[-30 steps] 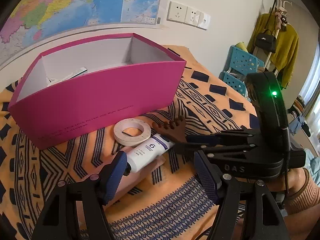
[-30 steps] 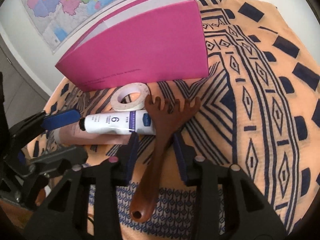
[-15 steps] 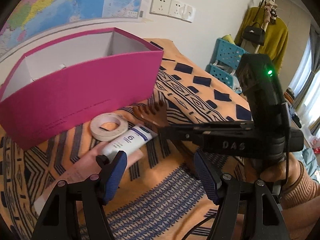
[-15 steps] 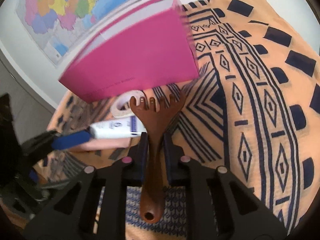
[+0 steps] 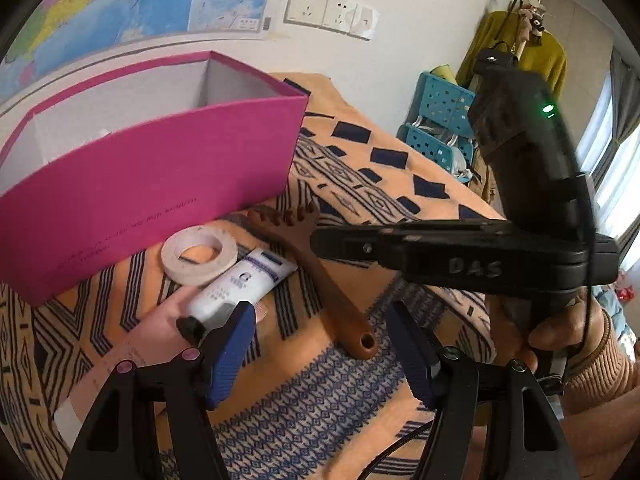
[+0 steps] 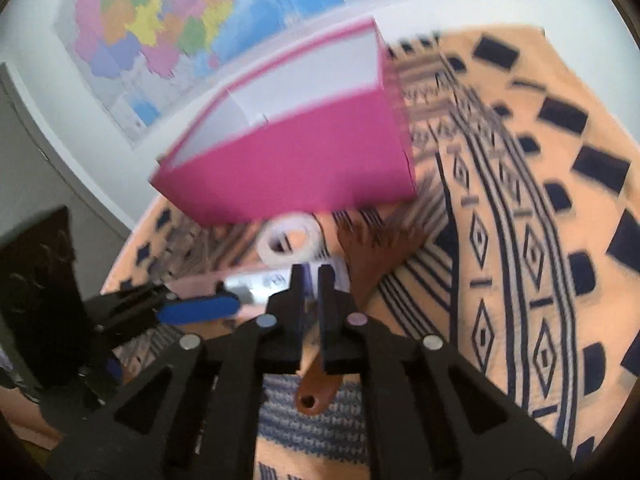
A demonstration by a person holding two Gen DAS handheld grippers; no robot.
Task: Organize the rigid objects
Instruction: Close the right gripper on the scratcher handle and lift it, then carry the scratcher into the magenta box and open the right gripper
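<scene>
A brown wooden spaghetti fork [image 5: 316, 276] lies on the patterned cloth in front of an open pink box [image 5: 152, 176]; it also shows in the right wrist view [image 6: 372, 256]. Beside it are a white tape roll [image 5: 199, 255] and a white tube [image 5: 240, 284] resting on a pink flat pack [image 5: 132, 344]. My left gripper [image 5: 320, 350] is open, hovering near the fork's handle end and the tube's cap. My right gripper [image 6: 312, 292] has its jaws nearly closed above the fork, which appears to lie on the cloth, not in the jaws. The right wrist view is blurred.
The orange and navy cloth [image 5: 400, 184] covers the table. A map [image 5: 120, 12] and wall sockets [image 5: 332, 10] are behind the box [image 6: 300, 152]. Blue crates [image 5: 440, 120] and a yellow coat [image 5: 520, 52] stand to the right. The box holds a white item [image 5: 96, 136].
My right gripper closed around the fork's handle, then rose and pulled back with the fork left on the cloth. My left gripper drew back slightly and stayed open.
</scene>
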